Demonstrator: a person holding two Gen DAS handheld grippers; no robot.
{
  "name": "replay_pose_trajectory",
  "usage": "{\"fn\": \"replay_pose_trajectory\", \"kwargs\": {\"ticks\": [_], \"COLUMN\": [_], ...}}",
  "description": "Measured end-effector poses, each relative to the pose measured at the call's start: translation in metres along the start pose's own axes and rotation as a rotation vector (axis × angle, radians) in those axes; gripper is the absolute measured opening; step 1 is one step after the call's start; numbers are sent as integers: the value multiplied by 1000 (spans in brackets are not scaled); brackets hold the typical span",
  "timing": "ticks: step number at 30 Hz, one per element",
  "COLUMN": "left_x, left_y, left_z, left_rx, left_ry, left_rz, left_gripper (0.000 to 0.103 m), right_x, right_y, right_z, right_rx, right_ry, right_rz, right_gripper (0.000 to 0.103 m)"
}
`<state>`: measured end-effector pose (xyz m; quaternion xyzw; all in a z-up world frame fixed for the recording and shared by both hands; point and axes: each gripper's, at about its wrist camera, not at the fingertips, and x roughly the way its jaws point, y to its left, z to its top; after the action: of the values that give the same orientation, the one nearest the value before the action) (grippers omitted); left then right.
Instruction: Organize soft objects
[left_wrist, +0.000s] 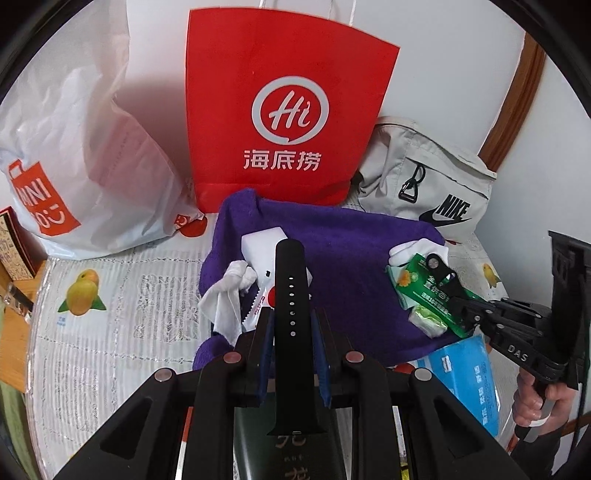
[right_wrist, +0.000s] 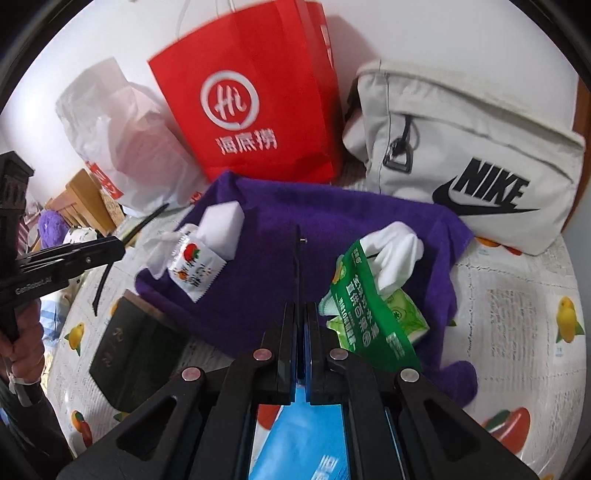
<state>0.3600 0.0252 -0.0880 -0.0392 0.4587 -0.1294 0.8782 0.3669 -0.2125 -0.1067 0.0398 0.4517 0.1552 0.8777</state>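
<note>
Clamping black strap (left_wrist: 291, 295), left hand-held gripper (left_wrist: 291, 332); right hand-held gripper (right_wrist: 300, 325) together w/ strap edge-on; red bag (left_wrist: 288, 110) behind.

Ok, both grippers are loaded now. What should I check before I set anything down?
1. Left gripper hold: ok, the black strap sits clamped between its fingers.
2. Right gripper hold: ok, shut on a thin black strip seen edge-on.
3. Whether that strip is the strap's other half: cannot tell.
4. Drop spot on the purple towel: ok, a bare patch lies between the white block and the green pack.
5. Grippers apart from each other: ok, no contact in either view.
6. Red bag mouth open: cannot tell, its top is out of frame.
</note>
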Motion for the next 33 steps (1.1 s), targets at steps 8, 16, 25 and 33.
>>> {"fn": "replay_pose_trajectory", "kwargs": {"ticks": [8, 16, 25, 33], "left_x": [34, 71, 100, 105], "left_y": [-2, -14, -17, -20], "left_z": [17, 30, 31, 31], "left_rx": [-5, 18, 32, 41], "left_ry": [46, 98, 129, 121], "left_rz": [-32, -33, 9, 23], "left_gripper": [20, 20, 20, 21], "right_x": [36, 50, 51, 48], "right_y": [-15, -16, -15, -11], "right_z": [7, 7, 6, 8], "right_rx": [42, 33, 14, 19], "right_ry": [111, 157, 159, 150], "right_rz": [9, 3, -1, 35], "right_gripper": [3, 3, 4, 24]}}
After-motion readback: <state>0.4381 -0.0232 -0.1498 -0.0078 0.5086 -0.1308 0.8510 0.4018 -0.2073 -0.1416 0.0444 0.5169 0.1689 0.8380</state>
